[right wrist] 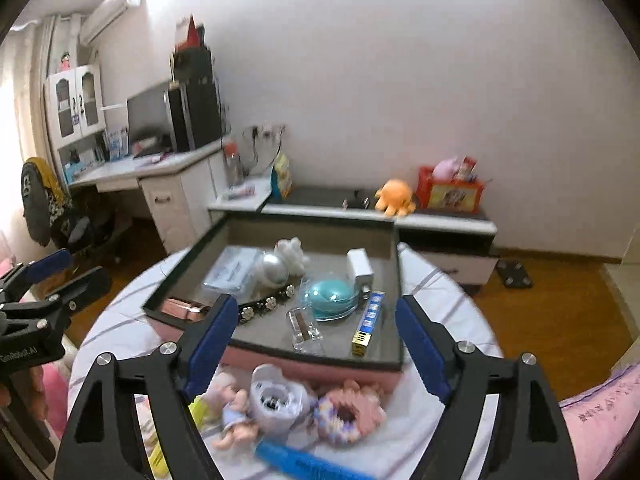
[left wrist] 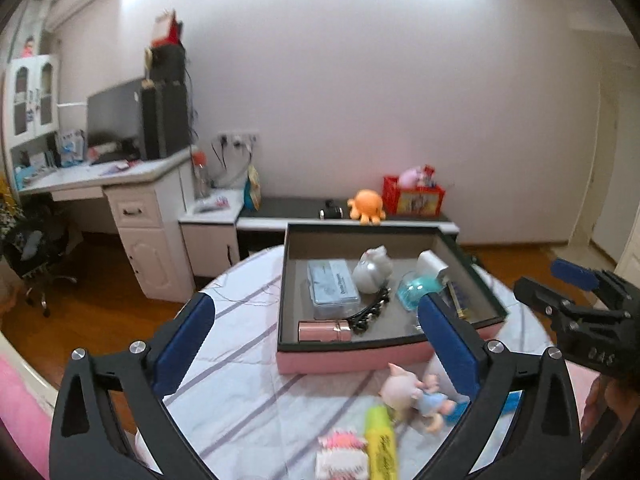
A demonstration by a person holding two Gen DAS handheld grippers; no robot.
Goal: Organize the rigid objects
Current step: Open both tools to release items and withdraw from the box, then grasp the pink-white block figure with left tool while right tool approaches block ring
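Both claws spread wide, nothing held: left gripper [left wrist: 316,344], right gripper [right wrist: 314,344]. Pink tray [right wrist: 280,362] sits at table centre, already part-filled. Loose items lie on the near side of it: pig doll [left wrist: 416,394], yellow highlighter [left wrist: 382,436], white round toy [right wrist: 276,398], donut [right wrist: 346,410], blue pen [right wrist: 304,460]. I'd take the white round toy with the right: descend straight, straddle its sides, clear the donut touching it, close gently, drop in tray's free near corner

Bare striped tablecloth [left wrist: 240,360] left of the pink tray [left wrist: 340,360] looks passable; toys [right wrist: 280,400] crowd its near side.
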